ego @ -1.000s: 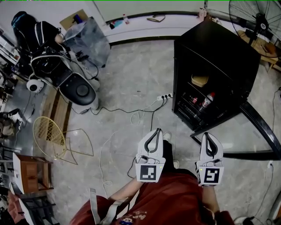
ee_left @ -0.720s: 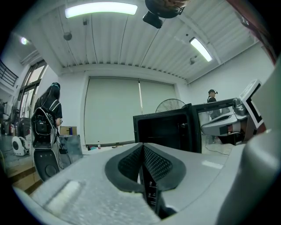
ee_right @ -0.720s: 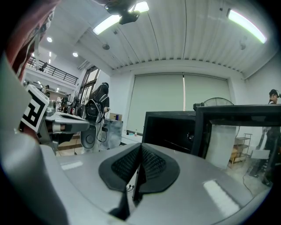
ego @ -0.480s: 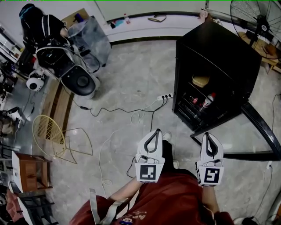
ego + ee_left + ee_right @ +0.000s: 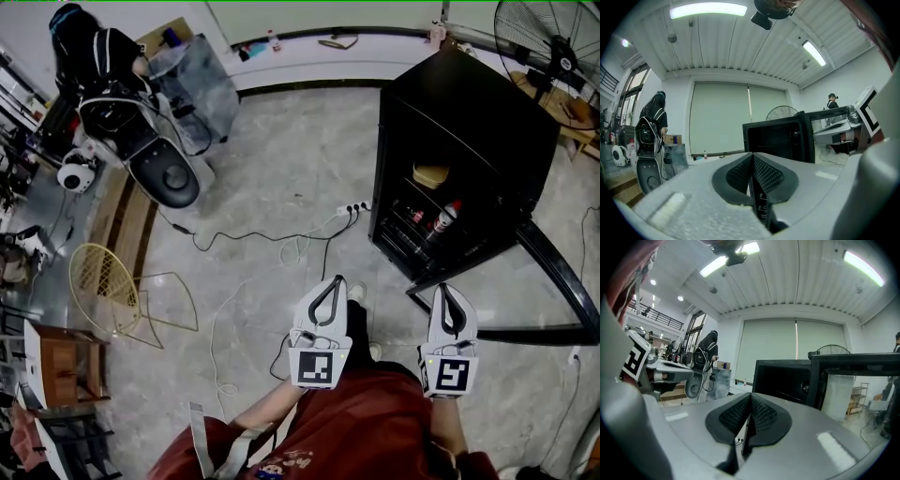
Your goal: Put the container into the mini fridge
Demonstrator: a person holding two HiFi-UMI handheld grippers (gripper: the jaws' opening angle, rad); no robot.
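Note:
The black mini fridge (image 5: 469, 141) stands at the right with its door (image 5: 553, 281) swung open toward me. A tan container (image 5: 428, 173) rests on an upper shelf inside. Below it lies a bottle with a red cap (image 5: 442, 217). My left gripper (image 5: 334, 281) and right gripper (image 5: 442, 289) hang side by side in front of my body, short of the fridge. Both are shut with nothing between the pads. The left gripper view has its closed jaws (image 5: 752, 158) pointing at the fridge (image 5: 780, 138). The right gripper (image 5: 750, 398) also faces the fridge (image 5: 785, 378).
A power strip with trailing cables (image 5: 352, 208) lies on the floor left of the fridge. A white and black machine (image 5: 159, 173) and a person in black (image 5: 89, 47) are at the far left. A yellow wire frame (image 5: 103, 286), a wooden stool (image 5: 66, 370) and a fan (image 5: 553, 42) stand around.
Both grippers stay where they were. The person in black and the machine at the far left have shifted a little to the right in the head view.

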